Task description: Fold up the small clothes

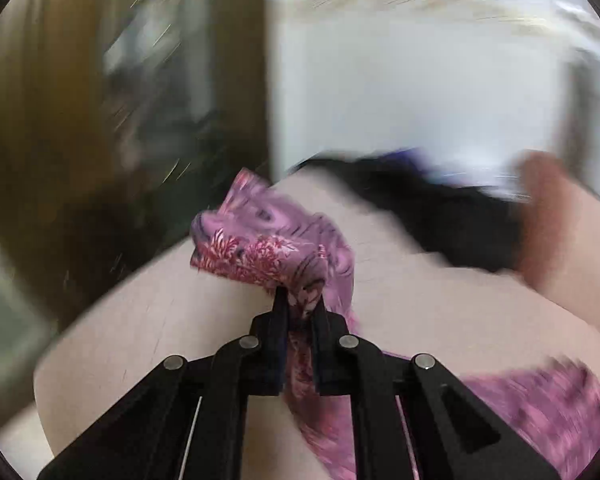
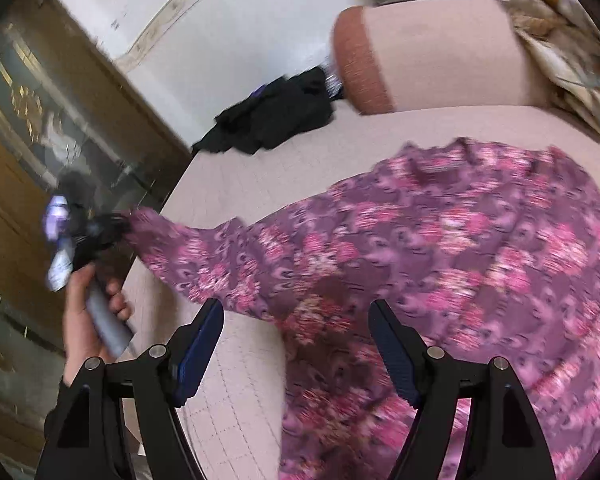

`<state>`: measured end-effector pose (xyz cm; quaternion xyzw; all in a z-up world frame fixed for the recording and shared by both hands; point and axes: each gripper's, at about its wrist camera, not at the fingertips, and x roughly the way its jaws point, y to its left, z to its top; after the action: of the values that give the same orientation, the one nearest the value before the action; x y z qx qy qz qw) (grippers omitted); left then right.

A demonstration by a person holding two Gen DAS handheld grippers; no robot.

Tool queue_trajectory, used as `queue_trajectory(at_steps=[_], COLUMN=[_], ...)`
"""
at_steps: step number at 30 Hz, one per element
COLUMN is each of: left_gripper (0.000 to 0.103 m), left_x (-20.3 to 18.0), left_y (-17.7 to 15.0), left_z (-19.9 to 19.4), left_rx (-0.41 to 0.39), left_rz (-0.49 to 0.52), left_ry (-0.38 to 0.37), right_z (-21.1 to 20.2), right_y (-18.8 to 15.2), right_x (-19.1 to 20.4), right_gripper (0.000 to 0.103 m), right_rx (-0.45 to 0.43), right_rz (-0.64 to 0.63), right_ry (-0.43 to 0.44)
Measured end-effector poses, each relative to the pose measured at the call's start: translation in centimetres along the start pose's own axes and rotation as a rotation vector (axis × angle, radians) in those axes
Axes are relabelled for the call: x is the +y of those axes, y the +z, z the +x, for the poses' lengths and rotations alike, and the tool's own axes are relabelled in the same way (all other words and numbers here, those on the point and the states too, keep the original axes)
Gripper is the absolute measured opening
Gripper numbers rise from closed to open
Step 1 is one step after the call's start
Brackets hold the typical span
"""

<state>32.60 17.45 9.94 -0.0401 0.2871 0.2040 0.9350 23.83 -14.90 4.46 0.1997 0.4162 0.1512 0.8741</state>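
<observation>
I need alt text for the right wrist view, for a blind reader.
The open right tool hangs over a purple floral garment spread on a pink bed. At left, the left tool pinches its sleeve end. Black clothes lie behind.

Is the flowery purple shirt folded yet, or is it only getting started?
Only getting started. Nothing looks folded: the purple floral garment lies spread out on the pink cushion. In hand: the left gripper is shut on one sleeve end, stretching it out to the side. The right gripper hangs open above the cloth. Every fold is left, plus the black garment lying behind.
</observation>
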Motion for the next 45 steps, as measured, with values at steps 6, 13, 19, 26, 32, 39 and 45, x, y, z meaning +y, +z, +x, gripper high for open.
queue_trajectory(at_steps=[6, 13, 19, 26, 32, 39, 45], left_gripper=[0.009, 0.009, 0.019, 0.095, 0.095, 0.095, 0.095], left_x=[-12.3, -23.4, -25.5, -21.3, -19.2, -14.3, -10.2], left_y=[-7.2, -21.8, -25.7, -22.3, -17.8, -15.7, -14.0], left_z=[-15.2, -18.4, -18.2, -20.3, -12.8, -3.1, -0.6], left_rx=[-0.106, 0.107, 0.25, 0.353, 0.461, 0.616, 0.592], left_rz=[0.267, 0.708, 0.866, 0.858, 0.613, 0.238, 0.045], left_ry=[-0.392, -0.761, -0.846, -1.164, -0.94, -0.646, -0.579], right_z=[-7.1, -12.8, -13.3, -10.9, -9.6, -5.9, -7.2], right_y=[-0.7, -3.7, -6.6, -9.1, -11.5, -12.3, -11.1], right_x=[-7.8, -18.1, -23.0, -23.3, -22.0, -16.0, -12.2], right_gripper=[0.08, 0.075, 0.075, 0.076, 0.078, 0.076, 0.009], right_rx=[-0.1, -0.155, -0.109, -0.048, 0.025, 0.188, 0.198], right_rz=[0.139, 0.353, 0.459, 0.515, 0.545, 0.287, 0.172], right_ry=[-0.088, -0.146, -0.076, 0.042, 0.104, -0.132, -0.144])
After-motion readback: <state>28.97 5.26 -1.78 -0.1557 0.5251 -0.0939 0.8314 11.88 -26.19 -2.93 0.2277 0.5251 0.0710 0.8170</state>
